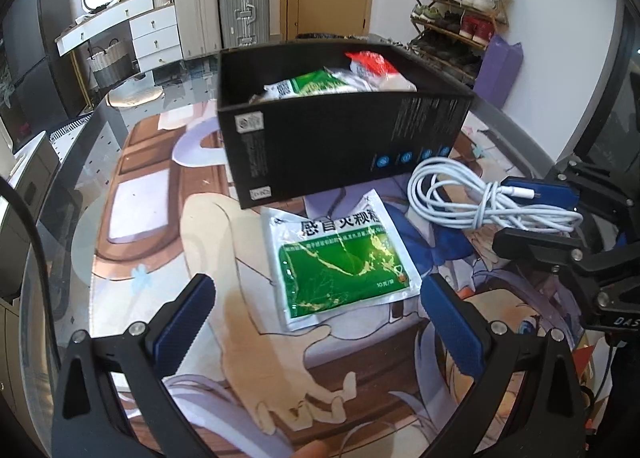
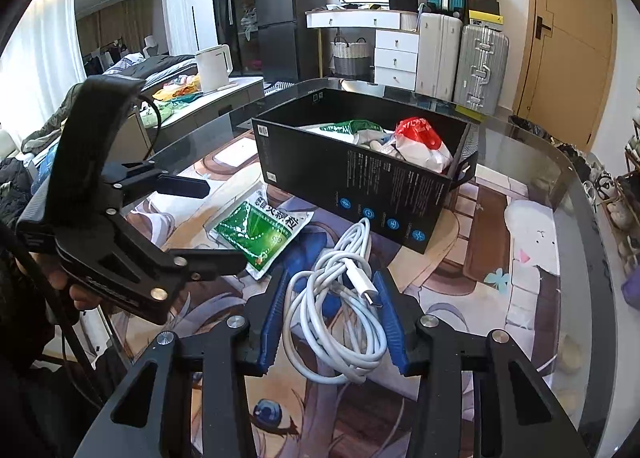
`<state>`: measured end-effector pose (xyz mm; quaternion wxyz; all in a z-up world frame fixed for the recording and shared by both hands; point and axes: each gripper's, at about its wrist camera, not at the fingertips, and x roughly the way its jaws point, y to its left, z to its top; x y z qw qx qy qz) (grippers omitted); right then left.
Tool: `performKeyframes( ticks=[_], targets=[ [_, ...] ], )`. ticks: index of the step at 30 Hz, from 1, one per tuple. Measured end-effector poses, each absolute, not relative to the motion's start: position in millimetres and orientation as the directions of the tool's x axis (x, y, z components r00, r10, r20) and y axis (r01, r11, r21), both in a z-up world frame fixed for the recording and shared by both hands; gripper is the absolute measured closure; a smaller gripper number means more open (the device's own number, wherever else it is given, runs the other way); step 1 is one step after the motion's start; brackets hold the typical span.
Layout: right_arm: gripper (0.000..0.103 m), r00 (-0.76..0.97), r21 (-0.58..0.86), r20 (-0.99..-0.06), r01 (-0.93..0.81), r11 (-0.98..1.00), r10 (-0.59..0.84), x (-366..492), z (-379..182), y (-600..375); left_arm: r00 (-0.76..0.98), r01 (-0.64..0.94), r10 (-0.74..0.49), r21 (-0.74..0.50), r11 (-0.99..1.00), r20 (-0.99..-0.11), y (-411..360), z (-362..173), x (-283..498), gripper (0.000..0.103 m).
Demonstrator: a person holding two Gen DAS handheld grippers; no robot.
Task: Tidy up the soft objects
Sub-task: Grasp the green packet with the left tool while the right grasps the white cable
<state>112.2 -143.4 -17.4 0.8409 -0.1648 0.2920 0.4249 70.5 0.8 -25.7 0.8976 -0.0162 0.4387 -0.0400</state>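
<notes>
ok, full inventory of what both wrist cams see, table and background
black box: 1, black, open-topped, far side of the mat
packets in the box: several, green, white and red, exact count unclear
sachet: 1, green and white, flat on the mat in front of the box
cable: 1, white, coiled, on the mat right of the sachet
mat: 1, printed anime art, under the glass tabletop
suitcases: 3, white, silver, teal, by the door
shoe rack: 1, wooden, full of shoes
kettle: 1, white, on the side counter
left gripper: blue pads, open, in front of the sachet
right gripper: blue pads, around the cable, grip unclear
</notes>
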Motion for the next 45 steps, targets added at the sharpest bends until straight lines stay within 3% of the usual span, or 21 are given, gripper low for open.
performKeyframes(
  ticks=[19, 30, 39, 45],
  targets=[
    [0.059, 0.437, 0.005, -0.674, -0.803, 0.596, 0.595, 126.2, -34.4, -152.9, 0.569, 0.019, -0.043, -0.04, 0.999, -0.821, -9.4, -32.1, 98.3, 0.0],
    [0.059, 0.429, 0.012, -0.68, -0.805, 0.593, 0.595, 127.8, -34.3, -155.9, 0.543, 0.103, -0.072, -0.019, 0.994, -0.837, -14.1, -31.1, 88.8, 0.0],
    [0.059, 0.43, 0.007, -0.683, -0.804, 0.595, 0.59, 127.8, -35.4, -154.1, 0.54, 0.049, -0.108, -0.097, 0.994, -0.835, -3.5, -25.3, 102.6, 0.0],
    [0.058, 0.43, 0.007, -0.684, -0.804, 0.595, 0.589, 127.9, -35.7, -154.0, 0.538, 0.034, -0.067, -0.057, 0.998, -0.84, -10.9, -28.3, 115.0, 0.0]
  ],
)
